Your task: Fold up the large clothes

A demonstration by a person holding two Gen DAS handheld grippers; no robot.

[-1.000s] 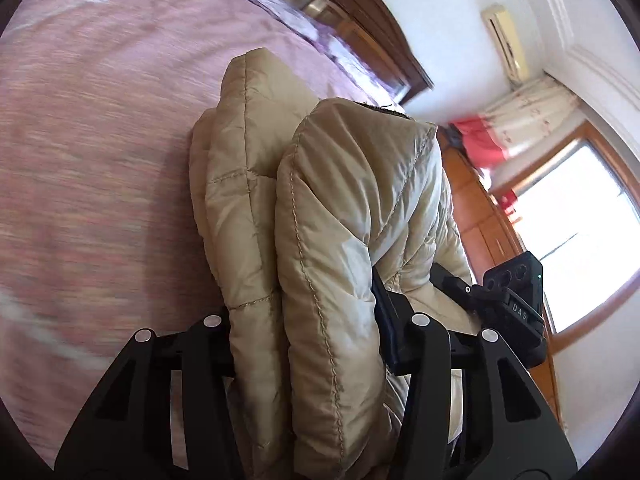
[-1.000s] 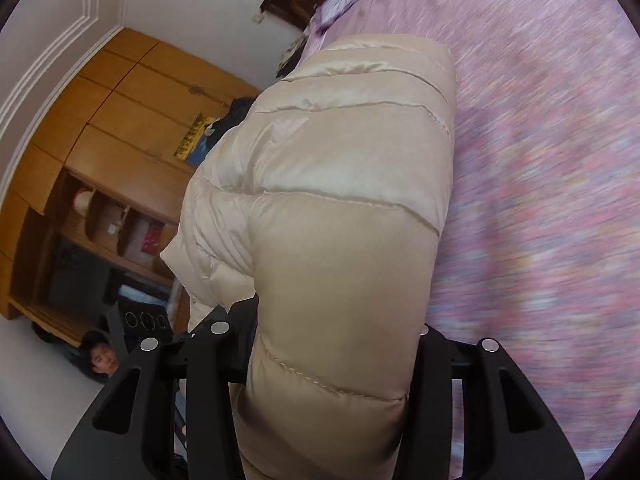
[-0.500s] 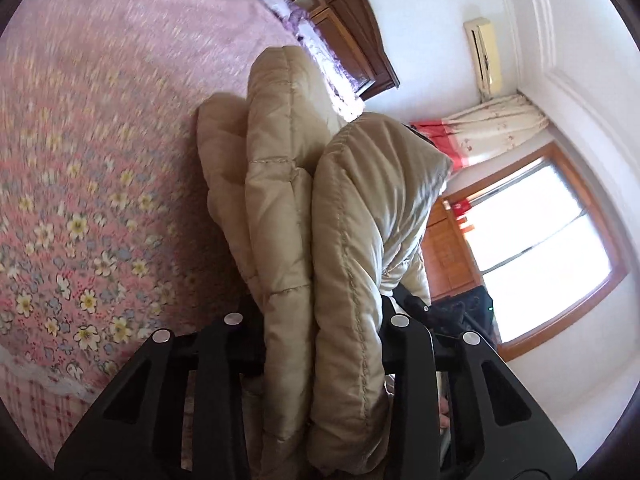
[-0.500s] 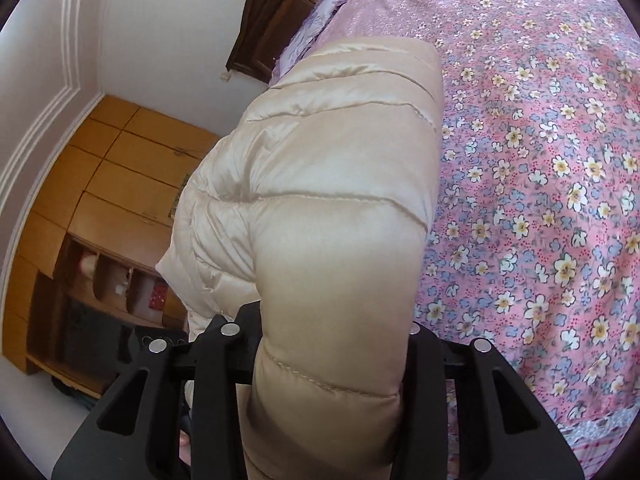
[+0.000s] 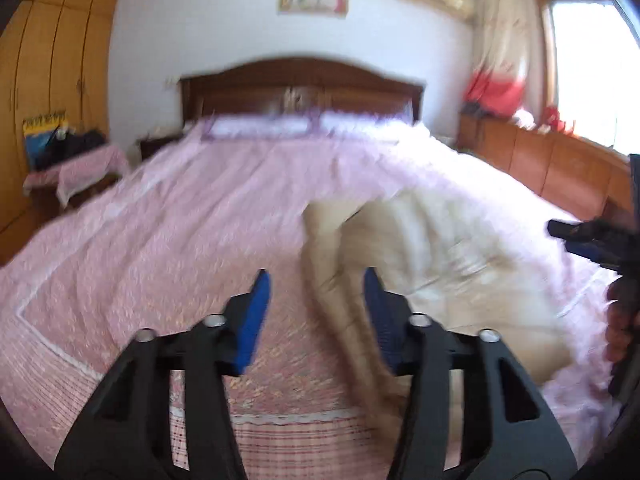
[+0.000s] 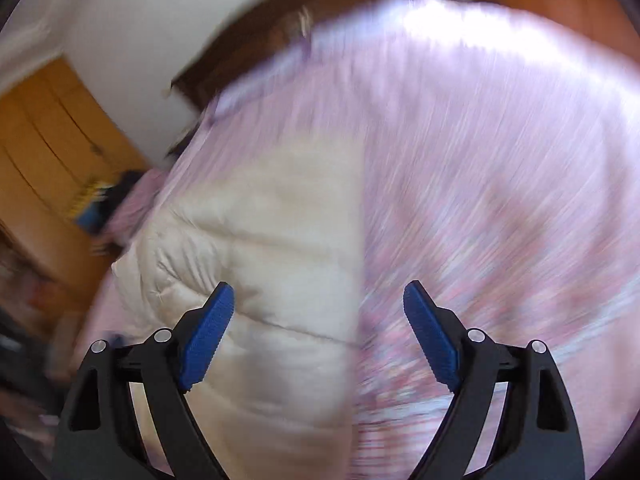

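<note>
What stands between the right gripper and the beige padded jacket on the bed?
Nothing visible does. The right gripper is open with nothing between its jaws, which have just been opening, and the beige padded jacket lies on the pink bedspread right below and ahead of it.

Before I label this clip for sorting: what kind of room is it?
A bedroom, most likely: a bed with a dark wooden headboard, wooden wardrobes along the wall, and a curtained window.
</note>
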